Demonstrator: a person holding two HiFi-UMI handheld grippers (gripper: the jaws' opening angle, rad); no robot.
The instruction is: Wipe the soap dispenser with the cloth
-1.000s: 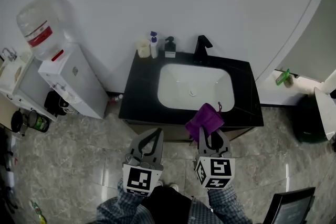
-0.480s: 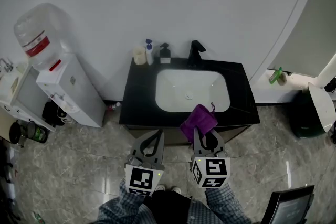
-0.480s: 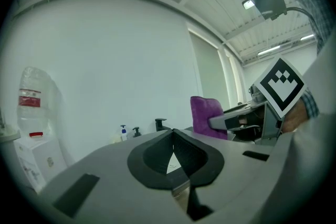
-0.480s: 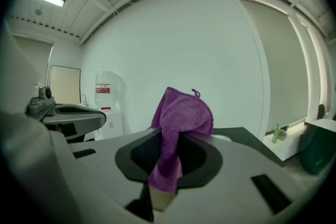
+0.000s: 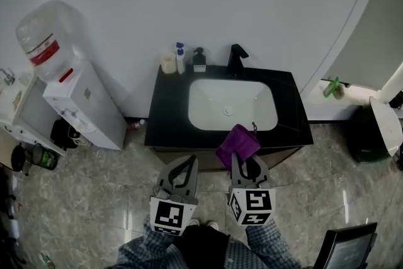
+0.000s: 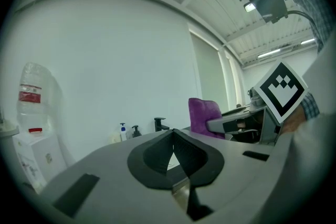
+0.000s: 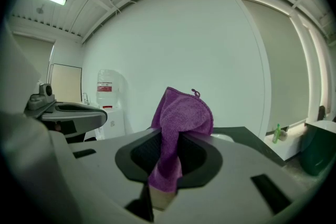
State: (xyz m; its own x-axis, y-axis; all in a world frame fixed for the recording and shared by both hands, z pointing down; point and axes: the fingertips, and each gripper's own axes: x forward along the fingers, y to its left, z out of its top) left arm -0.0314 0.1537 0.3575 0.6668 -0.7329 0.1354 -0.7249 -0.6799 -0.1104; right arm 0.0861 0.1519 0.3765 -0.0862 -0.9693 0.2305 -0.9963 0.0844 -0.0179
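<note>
A dark pump soap dispenser (image 5: 199,59) stands at the back left of the black counter (image 5: 166,118), beside a white bottle with a blue pump (image 5: 181,58) and a cream jar (image 5: 167,63). From the left gripper view the dispenser (image 6: 135,131) is small and far off. My right gripper (image 5: 243,159) is shut on a purple cloth (image 5: 238,143), which stands bunched above the jaws (image 7: 181,118) over the counter's front edge. My left gripper (image 5: 187,162) hangs shut and holds nothing, in front of the counter, well short of the dispenser.
A white sink basin (image 5: 232,104) with a black faucet (image 5: 237,60) fills the counter's middle. A water cooler (image 5: 85,97) with its bottle (image 5: 43,40) stands to the left. On the right are a green bottle (image 5: 332,89) on a ledge and a dark bin (image 5: 368,142).
The head view has shifted a little, so the counter sits slightly differently in frame. Both grippers stay in front of the counter, and the cloth is still in the right one.
</note>
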